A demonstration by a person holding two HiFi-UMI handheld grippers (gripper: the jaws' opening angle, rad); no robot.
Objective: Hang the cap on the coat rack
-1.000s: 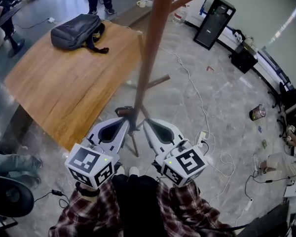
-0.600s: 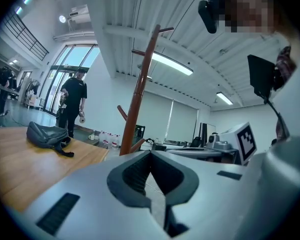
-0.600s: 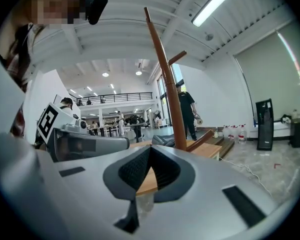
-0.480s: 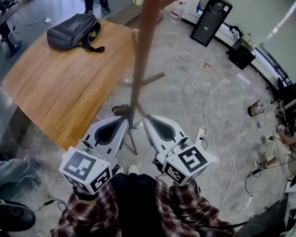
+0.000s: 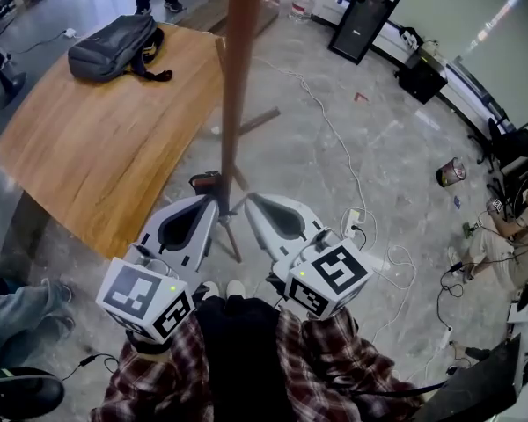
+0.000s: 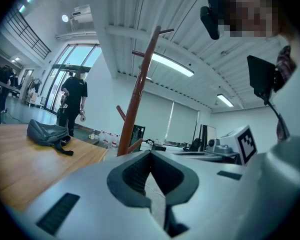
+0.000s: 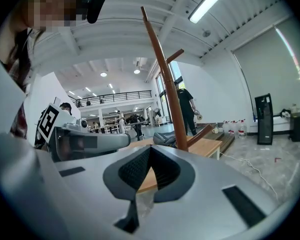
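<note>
Grey backpack [image 5: 111,47] lies on table [image 5: 97,143] near coat rack [image 5: 238,77].

brown coat rack [image 5: 232,86], grey backpack [image 5: 114,47]

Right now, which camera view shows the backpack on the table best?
The head view: the whole backpack lies on the table, seen from above. The left gripper view shows it side-on; the right gripper view only a sliver beside the coat rack.
</note>
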